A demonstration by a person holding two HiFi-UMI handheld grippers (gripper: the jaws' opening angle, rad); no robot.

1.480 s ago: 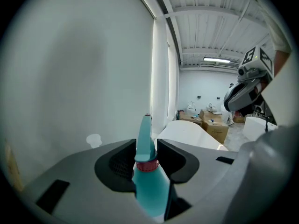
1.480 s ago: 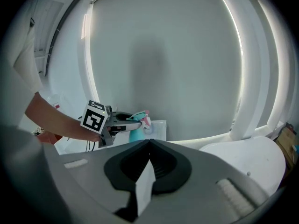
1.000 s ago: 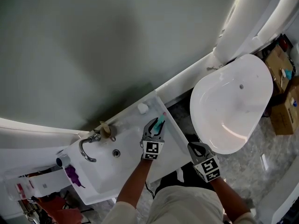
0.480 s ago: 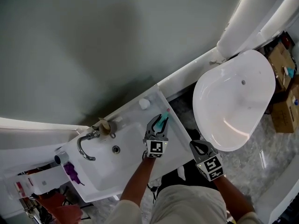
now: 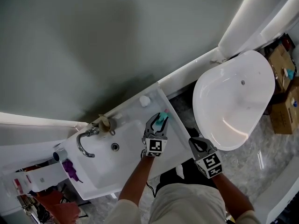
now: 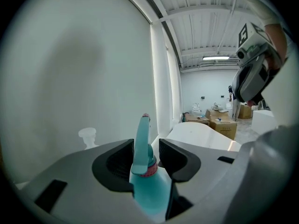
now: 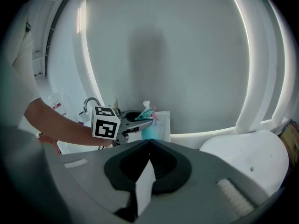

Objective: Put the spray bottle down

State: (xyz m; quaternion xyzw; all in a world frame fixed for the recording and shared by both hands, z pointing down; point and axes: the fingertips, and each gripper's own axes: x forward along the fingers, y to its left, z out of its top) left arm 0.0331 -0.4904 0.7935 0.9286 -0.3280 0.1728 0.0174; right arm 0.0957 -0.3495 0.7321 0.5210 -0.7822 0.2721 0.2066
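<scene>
The teal spray bottle (image 5: 161, 121) stands upright on the flat right ledge of the white sink (image 5: 100, 181). My left gripper (image 5: 156, 125) is around its neck, and its jaws are opening. In the left gripper view the bottle (image 6: 148, 183) rises between the jaws of the left gripper (image 6: 145, 157), with a narrow gap at the right pad. My right gripper (image 5: 198, 145) hangs off the sink's right edge, apart from the bottle, jaws together. From the right gripper (image 7: 149, 146) the bottle (image 7: 150, 126) shows ahead; a thin white sliver sits between those jaws, and I cannot tell what it is.
A curved tap (image 5: 83, 147) and drain (image 5: 115, 146) lie left of the bottle. A small white bottle (image 5: 145, 100) stands at the wall. A large white tub (image 5: 233, 101) fills the right side, with cardboard boxes (image 5: 279, 62) beyond. A purple item (image 5: 70, 170) hangs at the sink's left.
The left gripper and the spray bottle stay at the same spot on the ledge. The right gripper has barely moved. Only the head view has shifted a little.
</scene>
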